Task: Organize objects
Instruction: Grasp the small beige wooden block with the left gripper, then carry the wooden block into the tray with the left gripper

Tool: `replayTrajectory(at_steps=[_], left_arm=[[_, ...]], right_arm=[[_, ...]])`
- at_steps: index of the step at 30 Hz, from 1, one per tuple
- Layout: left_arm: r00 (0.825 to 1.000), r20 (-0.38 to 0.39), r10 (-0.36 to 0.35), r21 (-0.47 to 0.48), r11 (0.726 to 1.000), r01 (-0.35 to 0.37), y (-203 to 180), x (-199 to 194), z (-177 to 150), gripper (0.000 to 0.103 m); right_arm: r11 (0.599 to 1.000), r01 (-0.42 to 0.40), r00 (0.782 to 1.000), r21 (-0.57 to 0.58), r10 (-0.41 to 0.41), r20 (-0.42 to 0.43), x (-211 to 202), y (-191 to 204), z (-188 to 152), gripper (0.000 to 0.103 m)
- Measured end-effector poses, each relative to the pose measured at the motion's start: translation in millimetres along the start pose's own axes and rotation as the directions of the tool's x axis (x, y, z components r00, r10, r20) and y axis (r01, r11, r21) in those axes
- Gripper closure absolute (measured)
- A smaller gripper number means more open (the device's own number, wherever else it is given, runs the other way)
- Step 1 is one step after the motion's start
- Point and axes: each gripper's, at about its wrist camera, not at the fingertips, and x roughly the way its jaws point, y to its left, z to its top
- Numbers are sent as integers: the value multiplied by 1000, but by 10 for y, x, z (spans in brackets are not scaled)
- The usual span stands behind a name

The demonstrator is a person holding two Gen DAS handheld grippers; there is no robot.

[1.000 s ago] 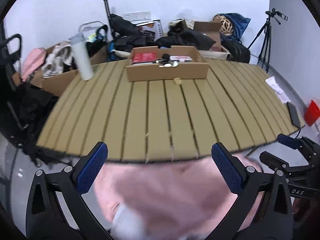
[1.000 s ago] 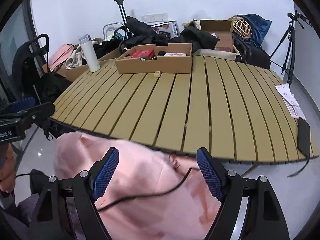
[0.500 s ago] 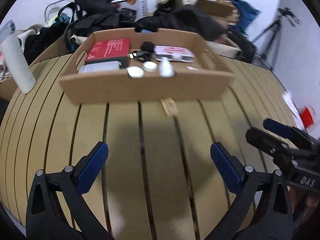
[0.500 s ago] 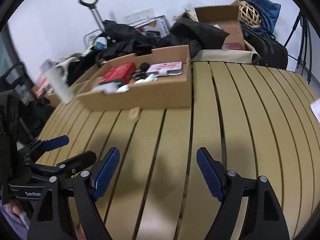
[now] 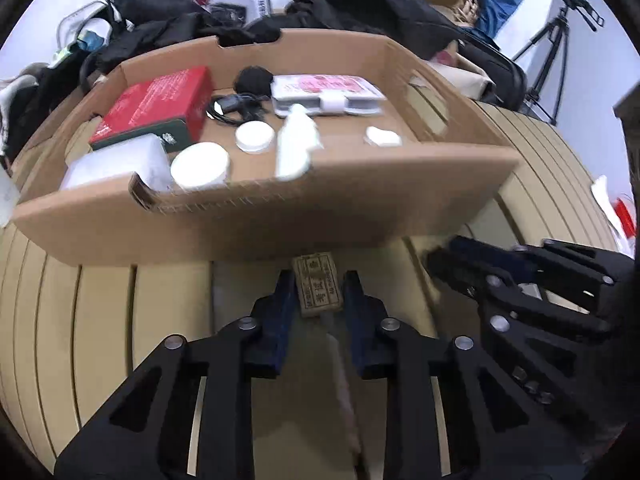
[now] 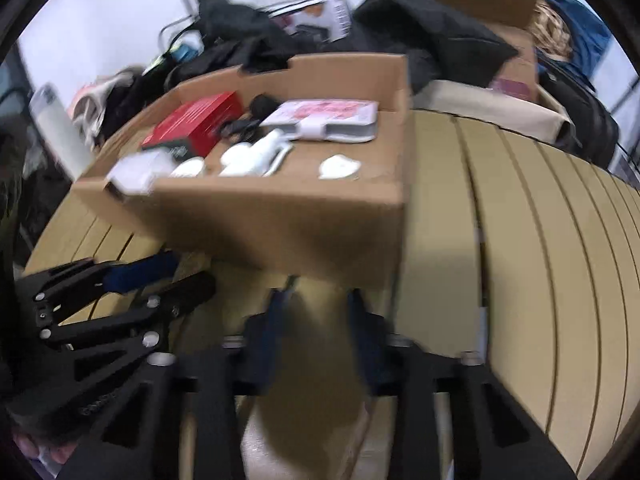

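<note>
Small tan block point(image 5: 318, 285), printed with characters on its upper face, lies flat on the slatted tabletop point(image 5: 104, 320) just in front of the near wall of the cardboard tray point(image 5: 256, 224). Left gripper point(image 5: 318, 280): fingers point(image 5: 286, 292) closing, one on each long side of the block; whether the pads already press on it cannot be told, a thin gap seems to remain on the right side. Right gripper point(image 6: 316, 304): fingers point(image 6: 276, 312) closing over bare tabletop at the tray's near wall, nothing between them; picture blurred. In the left wrist view the right gripper point(image 5: 472, 264) shows at the right, near the tray's front right corner; in the right wrist view the left gripper point(image 6: 160, 276) shows at the lower left, with part of a hand point(image 6: 48, 452) at the picture's edge. Tray contents: red box point(image 5: 156, 104) at left, clear white packet point(image 5: 116, 164) in the near left corner, two round white lids point(image 5: 200, 166) side by side, white bottle point(image 5: 296, 144) lying on its side at centre, black cable bundle point(image 5: 236, 106), pink-and-white case point(image 5: 326, 90) at the back, small white piece point(image 5: 382, 136) at right. Behind the tabletop: dark bags and clothing point(image 5: 360, 4), a tripod point(image 5: 556, 52) at the right, a white bottle point(image 6: 56, 128) standing left of the tray.
</note>
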Motion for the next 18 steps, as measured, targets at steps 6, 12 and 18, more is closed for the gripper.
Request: replayTrajectory(at_steps=[6,12,18], left_arm=[[999,39,-2,54,999,0,-156,-851,-356,83],[995,94,-25,1,1000,25,-108,-2116,-1028,83],[987,159,3,-11,1000,-1,-134,-3041,-1743,83]], right_arm=[[1000,2,998,-9,-1,63,-691,152,-239,97],[1000,-7,990,-18,9,139,-1860,422,-839,97],[1000,-26,981,-14,28,193,-2758,762,-1660,97]])
